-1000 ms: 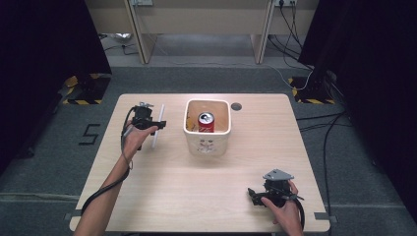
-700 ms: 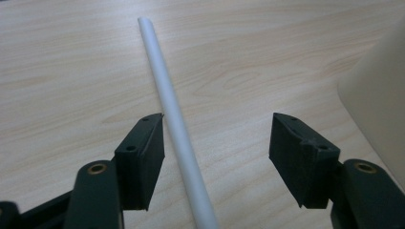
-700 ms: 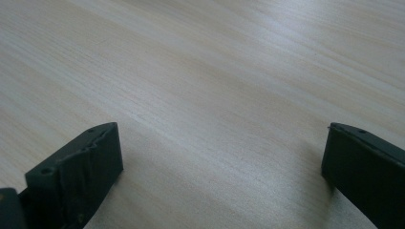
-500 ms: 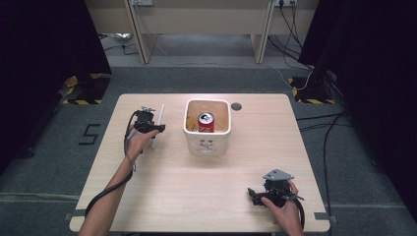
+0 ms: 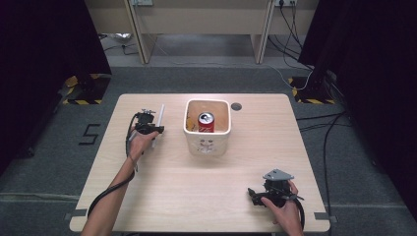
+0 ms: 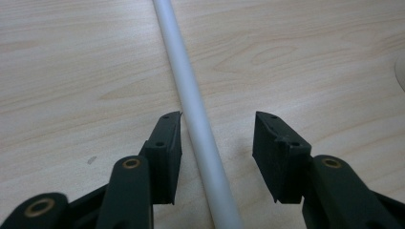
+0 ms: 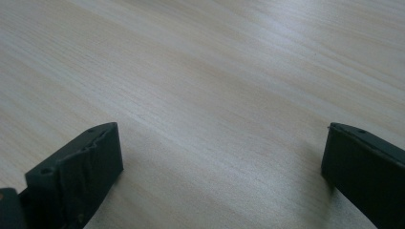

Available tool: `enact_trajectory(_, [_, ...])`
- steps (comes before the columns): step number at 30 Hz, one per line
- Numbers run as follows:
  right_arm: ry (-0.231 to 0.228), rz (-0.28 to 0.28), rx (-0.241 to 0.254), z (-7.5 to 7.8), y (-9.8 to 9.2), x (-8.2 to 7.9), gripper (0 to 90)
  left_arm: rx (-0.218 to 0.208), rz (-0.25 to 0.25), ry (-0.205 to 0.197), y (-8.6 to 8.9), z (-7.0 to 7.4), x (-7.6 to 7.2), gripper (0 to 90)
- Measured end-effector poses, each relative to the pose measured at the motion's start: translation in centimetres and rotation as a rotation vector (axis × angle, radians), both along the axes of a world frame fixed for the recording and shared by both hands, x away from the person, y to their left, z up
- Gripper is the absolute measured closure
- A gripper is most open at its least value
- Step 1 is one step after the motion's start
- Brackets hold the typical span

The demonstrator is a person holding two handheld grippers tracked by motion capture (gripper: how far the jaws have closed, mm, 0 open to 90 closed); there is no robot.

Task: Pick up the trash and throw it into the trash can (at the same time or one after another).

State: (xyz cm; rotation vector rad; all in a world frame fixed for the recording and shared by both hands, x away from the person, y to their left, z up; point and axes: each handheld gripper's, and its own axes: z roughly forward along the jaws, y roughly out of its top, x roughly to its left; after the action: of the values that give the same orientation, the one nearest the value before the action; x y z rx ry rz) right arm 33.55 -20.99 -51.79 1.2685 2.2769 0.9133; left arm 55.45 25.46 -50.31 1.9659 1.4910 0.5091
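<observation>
While closing in over the last moments, left gripper [image 5: 149, 129] now lower against the table [image 5: 162, 191] than a second ago, jaws narrowed about the white rod [image 6: 191, 102] yet not pressing on it: gap visible on both sides in the left gripper view, rod closer to the left pad. Rod unmoved since the earlier high views, flat on the wood left of the white bin [image 5: 207, 138], its far tip poking past the gripper toward the table's back edge. Right gripper [image 5: 255, 195] unchanged near the front right corner, jaws spread wide over bare wood in the right gripper view, nothing between them. Red can [image 5: 206, 122] as before, upright inside the bin, bin well apart from both grippers.

Readable writing scarce: white lettering on the can too small to make out; a dark printed motif on the bin's front wall, illegible; a large "5" taped on the grey floor [image 5: 91, 133] left of the table.

Hidden or cut off: rod's near end covered by the left hand and gripper in the high view, and running out of the top and bottom edges in the left gripper view; can's lower part sunk behind the bin wall; both forearms cropped at the bottom edge; small dark round hole [image 5: 236, 106] behind the bin, depth unclear.
</observation>
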Motion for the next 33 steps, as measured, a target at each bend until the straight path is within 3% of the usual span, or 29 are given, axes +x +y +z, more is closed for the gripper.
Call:
enact_trajectory(8, [0.000, 0.000, 0.000, 0.0, 0.0, 0.0, 0.5, 0.024, 0.002, 0.009, -0.1, -0.1, 0.5, 61.9])
enact_trajectory(13, [0.000, 0.000, 0.000, 0.0, 0.0, 0.0, 0.5, 0.040, 0.001, 0.005, -0.2, -0.1, 0.5, 73.3])
enact_trajectory(15, [0.000, 0.000, 0.000, 0.0, 0.0, 0.0, 0.6, 0.038, -0.003, 0.001, -0.3, -0.1, 0.5, 77.9])
enact_trajectory(21, [0.000, 0.000, 0.000, 0.0, 0.0, 0.0, 0.5, 0.017, -0.010, 0.008, -0.2, 0.0, 0.4, 79.1])
enact_trajectory(33, [0.000, 0.000, 0.000, 0.0, 0.0, 0.0, 0.5, -0.037, -0.049, -0.028, 0.8, 3.4, -0.3, 79.1])
